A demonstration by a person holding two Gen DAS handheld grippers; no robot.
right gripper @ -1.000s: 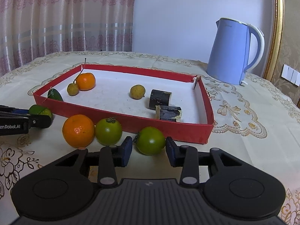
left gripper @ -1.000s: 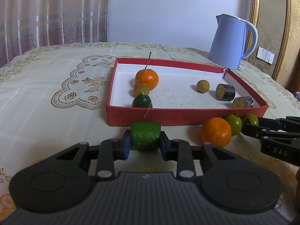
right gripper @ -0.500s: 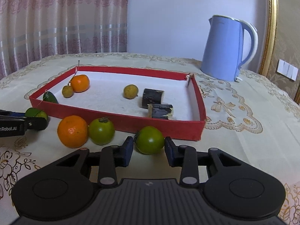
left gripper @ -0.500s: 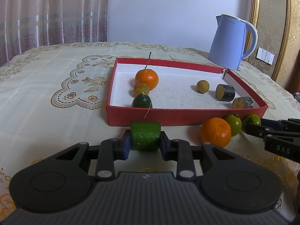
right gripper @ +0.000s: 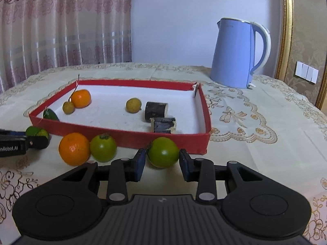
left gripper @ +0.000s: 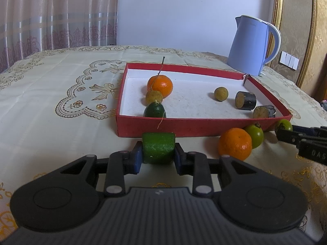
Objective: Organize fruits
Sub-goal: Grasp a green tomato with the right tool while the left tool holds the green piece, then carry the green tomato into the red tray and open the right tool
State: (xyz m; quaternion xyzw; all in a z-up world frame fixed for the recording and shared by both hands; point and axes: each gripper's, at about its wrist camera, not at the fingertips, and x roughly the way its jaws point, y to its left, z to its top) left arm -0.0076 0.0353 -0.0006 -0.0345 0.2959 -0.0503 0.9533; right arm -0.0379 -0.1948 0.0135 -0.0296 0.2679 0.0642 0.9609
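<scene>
Gripping a green fruit (left gripper: 158, 148) between both pads, the left gripper (left gripper: 157, 156) sat low over the tablecloth (left gripper: 51, 122), just before the near wall of the red tray (left gripper: 184, 125). The right gripper (right gripper: 162, 162) had its fingers apart around a green tomato (right gripper: 163, 152), with gaps on both sides. Left of that tomato lay another green tomato (right gripper: 103, 148) touching an orange (right gripper: 74, 149), all outside the tray. Inside the tray rested a stemmed orange (left gripper: 160, 86), two small yellowish fruits, a dark green fruit (left gripper: 154, 110) and two dark cut pieces. Behind stood a blue kettle (right gripper: 237, 54).
</scene>
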